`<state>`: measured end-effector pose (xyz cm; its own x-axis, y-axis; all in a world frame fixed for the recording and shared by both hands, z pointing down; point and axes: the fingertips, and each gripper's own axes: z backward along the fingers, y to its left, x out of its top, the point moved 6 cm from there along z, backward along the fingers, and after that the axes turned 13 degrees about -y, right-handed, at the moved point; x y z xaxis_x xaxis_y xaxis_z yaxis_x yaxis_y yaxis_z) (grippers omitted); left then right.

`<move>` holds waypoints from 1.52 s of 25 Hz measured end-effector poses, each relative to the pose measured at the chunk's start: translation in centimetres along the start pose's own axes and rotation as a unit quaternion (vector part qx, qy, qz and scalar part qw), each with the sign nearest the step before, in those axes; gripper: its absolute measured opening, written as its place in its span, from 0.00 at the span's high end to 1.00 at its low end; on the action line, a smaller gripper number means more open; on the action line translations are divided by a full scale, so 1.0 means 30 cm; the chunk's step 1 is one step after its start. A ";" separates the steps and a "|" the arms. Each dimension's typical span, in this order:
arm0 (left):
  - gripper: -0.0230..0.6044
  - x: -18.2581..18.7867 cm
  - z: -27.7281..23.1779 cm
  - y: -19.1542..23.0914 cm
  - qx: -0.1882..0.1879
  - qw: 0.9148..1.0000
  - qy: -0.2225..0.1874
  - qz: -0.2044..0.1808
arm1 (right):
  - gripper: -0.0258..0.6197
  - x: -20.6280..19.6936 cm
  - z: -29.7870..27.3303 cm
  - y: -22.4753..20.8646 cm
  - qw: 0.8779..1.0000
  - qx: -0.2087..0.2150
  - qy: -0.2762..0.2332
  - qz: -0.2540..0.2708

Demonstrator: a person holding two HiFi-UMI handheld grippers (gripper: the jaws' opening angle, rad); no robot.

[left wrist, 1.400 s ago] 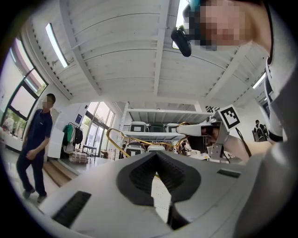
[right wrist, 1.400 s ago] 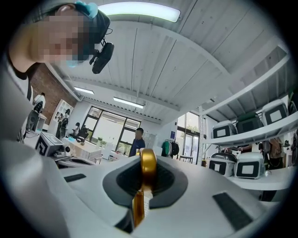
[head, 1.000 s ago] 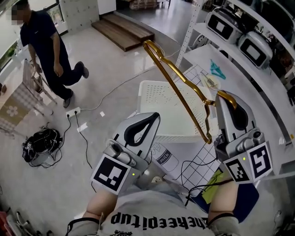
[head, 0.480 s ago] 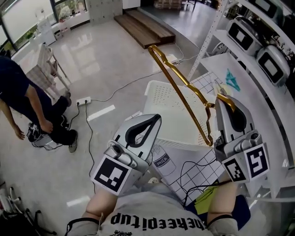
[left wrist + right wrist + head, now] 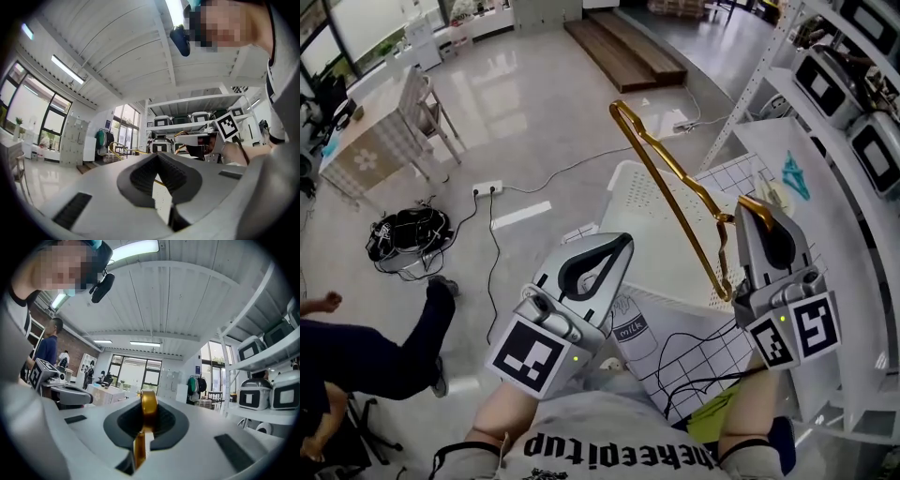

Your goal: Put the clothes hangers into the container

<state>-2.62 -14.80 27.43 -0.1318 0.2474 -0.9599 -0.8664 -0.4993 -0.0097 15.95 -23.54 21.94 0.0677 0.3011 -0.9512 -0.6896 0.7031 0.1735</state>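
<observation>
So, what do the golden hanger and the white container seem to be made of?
Hanger: probably metal with a polished gold finish; it is thin and shows bright glints. Container: likely moulded plastic, matte white; its walls carry rows of small holes.

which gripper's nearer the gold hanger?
Right. The right gripper is shut on the hook of the gold hanger. The left gripper sits apart from it, to its lower left, holding nothing.
</observation>
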 end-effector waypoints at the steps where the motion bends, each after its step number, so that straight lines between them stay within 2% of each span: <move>1: 0.93 -0.003 -0.002 0.001 0.002 1.000 0.002 0.000 | 0.94 -0.013 -0.005 -0.003 1.000 0.001 0.003 -0.004; 26: 0.93 -0.067 -0.009 0.024 0.031 0.999 0.037 0.003 | 0.94 -0.355 -0.044 -0.018 0.993 0.004 0.097 -0.060; 32: 0.93 -0.070 -0.010 0.026 0.034 0.999 0.038 0.003 | 0.94 -0.386 -0.037 -0.018 0.992 0.001 0.098 -0.074; 38: 0.93 -0.074 -0.016 0.021 0.034 0.999 0.040 0.002 | 0.93 -0.385 -0.034 -0.022 0.993 -0.004 0.102 -0.056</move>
<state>-2.64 -16.05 29.41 -0.0996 0.1768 -0.9792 -0.8966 -0.4427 0.0113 14.89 -28.15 32.54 -0.0023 0.0844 -0.9964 -0.6918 0.7194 0.0625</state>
